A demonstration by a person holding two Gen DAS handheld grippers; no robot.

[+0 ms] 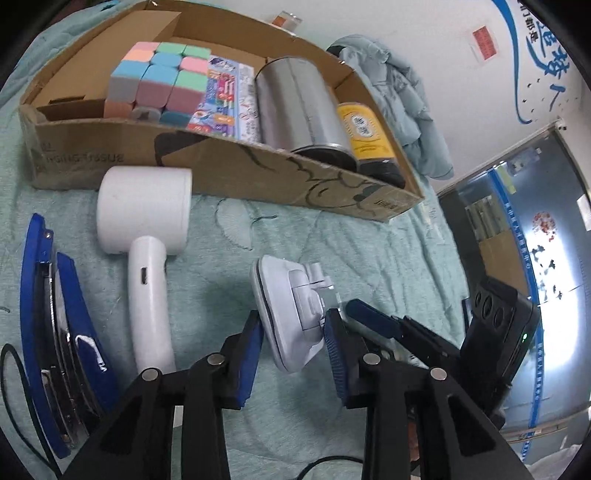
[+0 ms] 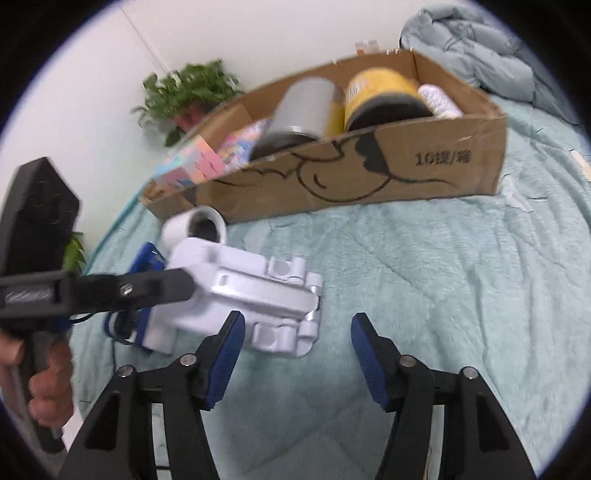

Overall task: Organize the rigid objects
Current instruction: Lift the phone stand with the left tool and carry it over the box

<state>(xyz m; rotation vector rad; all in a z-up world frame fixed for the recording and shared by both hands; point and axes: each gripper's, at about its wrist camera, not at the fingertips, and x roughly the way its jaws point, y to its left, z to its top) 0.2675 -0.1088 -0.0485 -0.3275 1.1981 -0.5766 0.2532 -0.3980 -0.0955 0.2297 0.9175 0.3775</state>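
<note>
Left tongs (image 1: 293, 343) pinch the white plastic fixture (image 1: 291, 314) above the bed (image 1: 369, 258); carry it level into the cardboard box (image 1: 229, 166). Right tongs (image 2: 297, 354) spread, empty, should keep clear.

Bedspread (image 1: 332, 236): pale green, quilted, stitched pattern, creased; fills lower half of both wrist views, also seen at (image 2: 424, 295).

Bunched quilt or padded jacket (image 1: 399, 85): blue-grey, at 1 o'clock in left wrist view, lying against the white wall (image 1: 424, 22). Same bundle at 1 o'clock in right wrist view (image 2: 480, 40).

Potted plant (image 2: 184, 96): green leaves, reddish pot, at 10 o'clock in right wrist view, close to the wall. More leaves (image 2: 74, 251) at 9 o'clock, partly hidden.

Wall markings, left wrist view: blue lettering (image 1: 543, 55) at 2 o'clock; red notice (image 1: 484, 42) beside it.

Glass door or window (image 1: 535, 229) at 3 o'clock, bright glare.
</note>
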